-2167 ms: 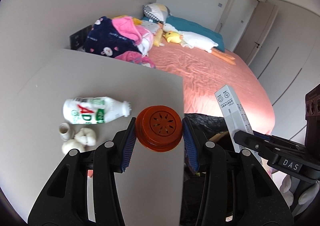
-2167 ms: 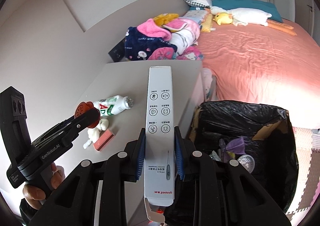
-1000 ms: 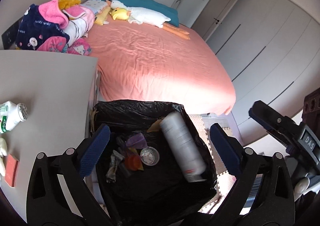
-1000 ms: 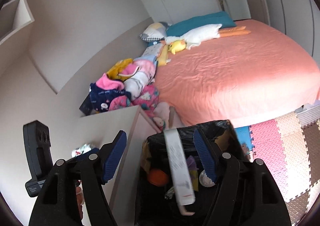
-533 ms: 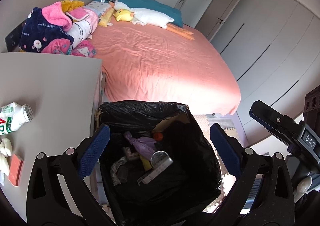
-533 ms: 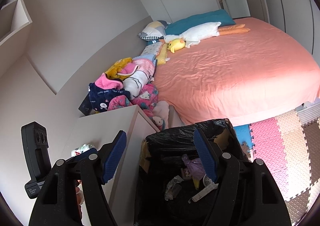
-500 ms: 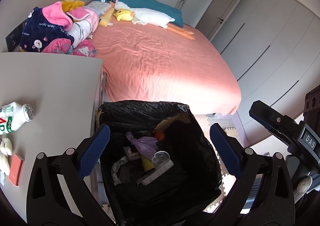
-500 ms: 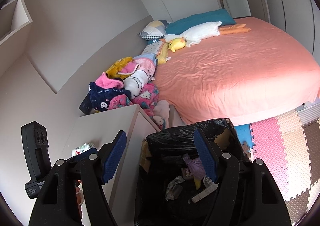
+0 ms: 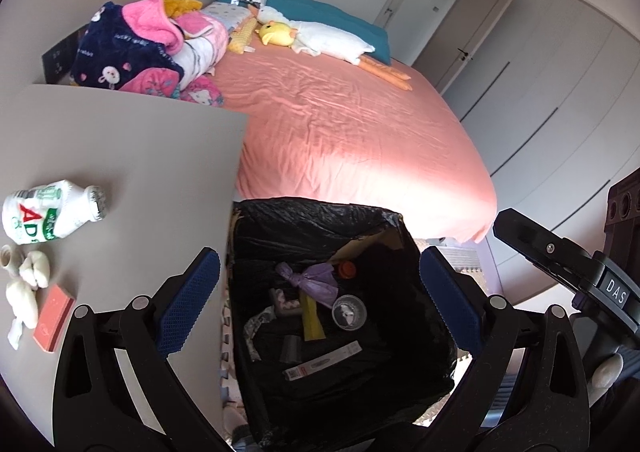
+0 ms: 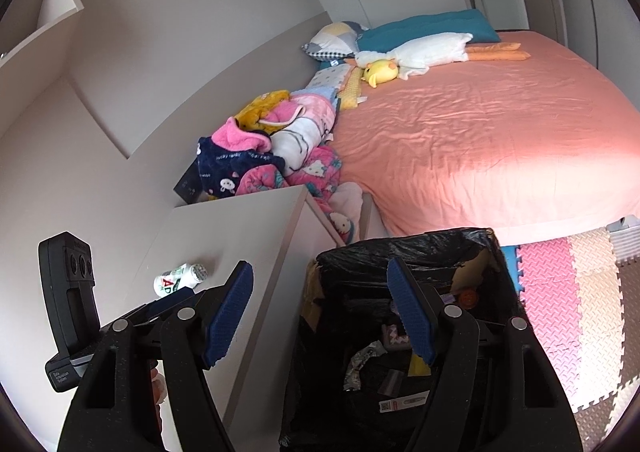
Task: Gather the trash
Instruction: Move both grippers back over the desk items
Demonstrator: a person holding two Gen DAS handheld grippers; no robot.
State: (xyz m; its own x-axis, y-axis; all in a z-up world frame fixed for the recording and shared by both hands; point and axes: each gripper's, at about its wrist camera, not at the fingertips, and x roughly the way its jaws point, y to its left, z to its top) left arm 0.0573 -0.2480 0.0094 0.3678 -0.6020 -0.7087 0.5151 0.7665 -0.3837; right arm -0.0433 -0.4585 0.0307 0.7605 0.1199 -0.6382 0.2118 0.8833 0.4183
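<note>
A bin lined with a black bag (image 9: 316, 220) stands between the grey bedside table (image 9: 132, 160) and the bed; it also shows in the right wrist view (image 10: 404, 248). Inside lie a long white box (image 9: 322, 360), an orange lid (image 9: 347, 269), a purple bag (image 9: 308, 276) and other scraps. My left gripper (image 9: 318, 304) is open and empty over the bin. My right gripper (image 10: 320, 316) is open and empty over the bin's left rim. On the table lie a white bottle (image 9: 48, 211), crumpled tissues (image 9: 28, 280) and a small pink box (image 9: 54, 318).
A bed with a salmon sheet (image 9: 352, 132) fills the far side, with piled blankets (image 9: 148, 48) and plush toys (image 9: 316, 36) at its head. Foam floor mats (image 10: 568, 304) lie right of the bin. Wardrobe doors (image 9: 540, 64) line the right wall.
Both grippers opened over the bin: the orange lid and the long white box dropped in and now lie at the bottom. Both views have since shifted slightly toward the table.
</note>
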